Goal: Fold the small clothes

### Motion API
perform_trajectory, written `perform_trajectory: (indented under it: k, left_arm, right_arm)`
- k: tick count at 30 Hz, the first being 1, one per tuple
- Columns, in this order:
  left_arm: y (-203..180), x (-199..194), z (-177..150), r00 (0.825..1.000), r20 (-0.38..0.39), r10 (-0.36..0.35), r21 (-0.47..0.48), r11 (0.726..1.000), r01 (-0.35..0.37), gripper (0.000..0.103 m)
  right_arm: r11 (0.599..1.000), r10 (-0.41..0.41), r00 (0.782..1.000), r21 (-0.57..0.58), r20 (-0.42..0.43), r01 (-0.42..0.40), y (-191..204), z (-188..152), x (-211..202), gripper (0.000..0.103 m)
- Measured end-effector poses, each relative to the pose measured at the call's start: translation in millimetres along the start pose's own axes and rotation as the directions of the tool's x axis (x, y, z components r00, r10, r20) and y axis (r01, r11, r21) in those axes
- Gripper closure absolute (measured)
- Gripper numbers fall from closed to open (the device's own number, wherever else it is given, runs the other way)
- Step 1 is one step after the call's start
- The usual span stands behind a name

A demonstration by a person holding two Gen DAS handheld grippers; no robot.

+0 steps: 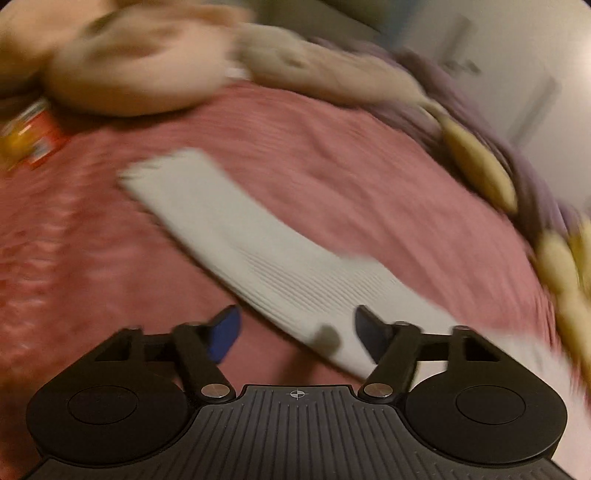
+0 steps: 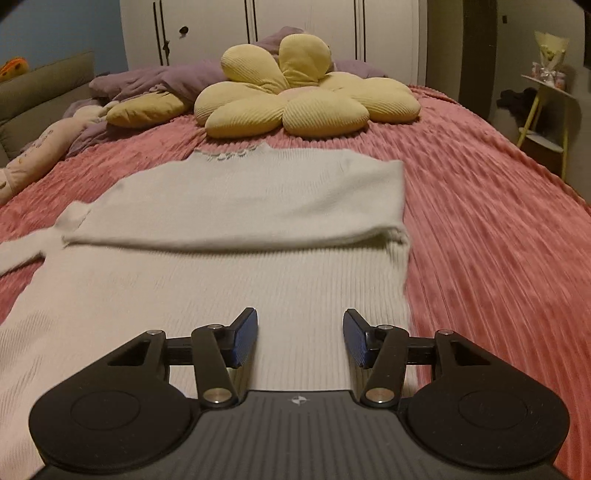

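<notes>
White ribbed sweater (image 2: pixel 229 236) lies flat on pink ribbed bedspread (image 2: pixel 480 229), roughly mid-bed. R side already folded in: right sleeve/top part lies across the chest as a thick band w/ a soft rolled edge, giving a straight fold line down the right edge. Neckline w/ small lacy trim points toward the head of bed. Hem end nearest the R cam. Left sleeve (image 1: pixel 236 236) still spread out to the side, long, flat, cuff at far end, running diagonally over the bedspread in L wrist view (very motion-blurred).

No containers in view.

Right gripper (image 2: pixel 300 338) over the hem area, jaws apart at mid width, blue pads clear, nothing pinched; only knit below them. Left gripper (image 1: pixel 295 338) over the near part of the sleeve, jaws apart at mid width; sleeve cloth passes between/under them, right finger (image 1: pixel 369 332) close to it, but pads don't look pressed on it, blur makes contact hard to judge.

Around: yellow flower pillow (image 2: pixel 303 96) just beyond the neckline, not touching as far as visible. Purple blanket (image 2: pixel 166 79) bunched behind it. Pink plush (image 2: pixel 40 155) at left bed edge. White wardrobe (image 2: pixel 277 22) at back, small side shelf (image 2: pixel 546 107) at right. L view: blurred beige plush (image 1: pixel 140 66) and red-orange box (image 1: pixel 29 136) beyond the cuff, apart from it. Nothing lying on the sweater.
</notes>
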State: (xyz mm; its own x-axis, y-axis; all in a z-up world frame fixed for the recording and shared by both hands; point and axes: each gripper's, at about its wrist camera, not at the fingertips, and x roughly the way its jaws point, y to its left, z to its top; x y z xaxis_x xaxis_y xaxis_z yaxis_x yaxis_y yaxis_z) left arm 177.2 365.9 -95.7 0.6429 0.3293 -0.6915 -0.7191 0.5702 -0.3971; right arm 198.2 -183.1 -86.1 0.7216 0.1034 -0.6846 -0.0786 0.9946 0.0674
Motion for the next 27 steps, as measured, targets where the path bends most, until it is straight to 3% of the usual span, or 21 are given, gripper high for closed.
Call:
perform_trajectory:
  k: [3,7,11,13,18,21,24,27]
  left_arm:
    - [33,10,16,0.999,-0.001,-0.047,-0.170,0.984,0.046,0.062]
    - [68,27,25,0.993,0.013,-0.118,-0.371,0.921,0.115,0.089]
    - [93,43,33,0.978,0.021,-0.208,-0.519,0.834,0.188,0.093]
    - [95,44,34,0.974,0.024,-0.223,-0.527,0.826,0.202,0.094]
    - [63,28,44,0.983,0.028,-0.180,-0.315,0.932,0.179,0.095]
    - [22,2,47,0.965,0.056,-0.256,-0.185,0.947,0.262,0.095]
    - [-48,-30,41,0.923,0.054,-0.381,0.022,0.924,0.381,0.095]
    - [-126,-62,11,0.852,-0.011,-0.524,0.225,0.829,0.513,0.094]
  right_arm:
    - [1.000,-0.009,1.000,-0.008,-0.003,0.009,2,0,-7,0.051]
    - [0.999,-0.004,1.000,0.049,-0.017,0.005,2,4,-3,0.051]
    - [0.997,-0.007,0.999,0.072,-0.034,0.009,6,4,0,0.051]
    - [0.998,-0.012,0.999,0.063,-0.034,0.014,8,4,0,0.051]
    - [0.997,-0.022,0.999,0.077,-0.031,0.024,4,8,0,0.051]
    - [0.996,-0.027,1.000,0.079,-0.017,0.028,1,11,-3,0.051]
    - [0.996,-0.031,1.000,0.088,-0.004,0.031,-3,12,-6,0.051]
    - [0.993,-0.026,1.000,0.112,0.004,0.026,-8,12,-8,0.051]
